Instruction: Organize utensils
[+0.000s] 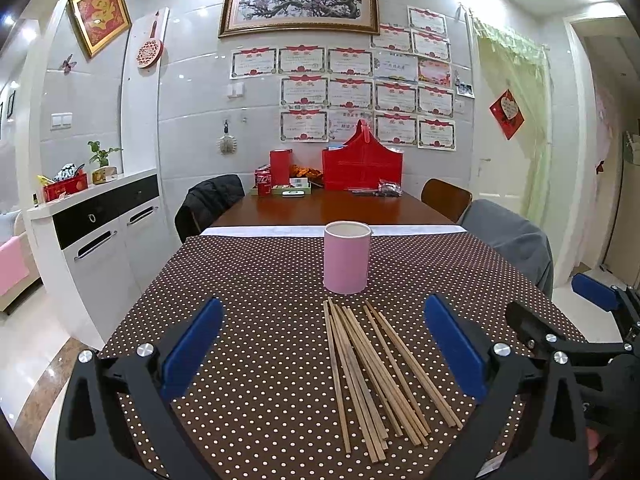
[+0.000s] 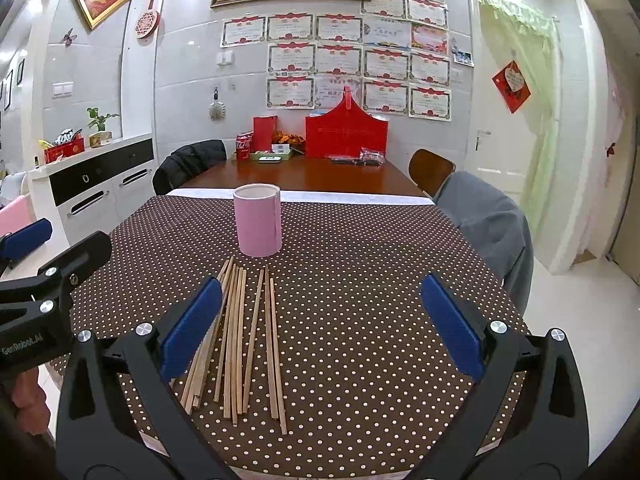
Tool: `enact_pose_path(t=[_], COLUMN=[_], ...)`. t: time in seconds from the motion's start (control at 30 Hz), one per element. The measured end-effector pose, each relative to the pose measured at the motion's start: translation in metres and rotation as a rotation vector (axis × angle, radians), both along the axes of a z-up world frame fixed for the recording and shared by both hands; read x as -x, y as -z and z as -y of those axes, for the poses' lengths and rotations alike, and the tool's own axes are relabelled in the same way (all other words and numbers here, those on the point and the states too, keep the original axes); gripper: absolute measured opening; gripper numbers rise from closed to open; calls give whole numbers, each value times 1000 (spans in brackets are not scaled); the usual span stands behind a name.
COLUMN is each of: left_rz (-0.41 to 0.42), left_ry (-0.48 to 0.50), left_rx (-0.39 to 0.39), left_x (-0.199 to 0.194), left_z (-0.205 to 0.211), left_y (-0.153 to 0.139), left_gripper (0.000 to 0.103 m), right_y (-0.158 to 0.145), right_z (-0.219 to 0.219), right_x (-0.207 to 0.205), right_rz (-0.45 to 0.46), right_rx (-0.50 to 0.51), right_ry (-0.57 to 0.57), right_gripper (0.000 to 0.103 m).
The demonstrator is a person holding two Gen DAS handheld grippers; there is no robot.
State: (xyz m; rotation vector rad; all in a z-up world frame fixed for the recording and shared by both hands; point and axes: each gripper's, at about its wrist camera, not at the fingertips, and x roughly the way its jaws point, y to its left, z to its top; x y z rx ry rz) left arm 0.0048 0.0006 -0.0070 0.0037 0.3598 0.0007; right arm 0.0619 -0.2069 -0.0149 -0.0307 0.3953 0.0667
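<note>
The left gripper [image 2: 24, 248] carries white letters, "GenRobot.AI", on its black body. A red can [image 2: 242, 148] at the table's far end shows white script, perhaps Coca-Cola. The wall certificates [image 2: 344, 60] are too small to read.

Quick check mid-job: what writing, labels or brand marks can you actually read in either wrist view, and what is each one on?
"GenRobot.AI": white print on the black body of the left claw, seen in the right wrist view.
Wall certificates: print too small to read.
Red can: white logo blurred, unreadable.
Gold character in the red frame: too blurred to read.
</note>
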Motion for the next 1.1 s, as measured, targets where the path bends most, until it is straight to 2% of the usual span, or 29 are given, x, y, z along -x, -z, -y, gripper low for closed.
enact_pose_path(t=[0.83,1.1], left_rz=[-15,-4], left_ry=[2,5], left_rx=[-12,-2], left_x=[-4,0], left_z=[0,-1], left_y=[2,2], left_gripper=[99,99], right_y=[1,2], right_z=[-1,-8], right_x=[-4,-5], right_rz=[-29,-66], right_rx=[3,-41], right_ry=[-12,-86], right_gripper=[98,98])
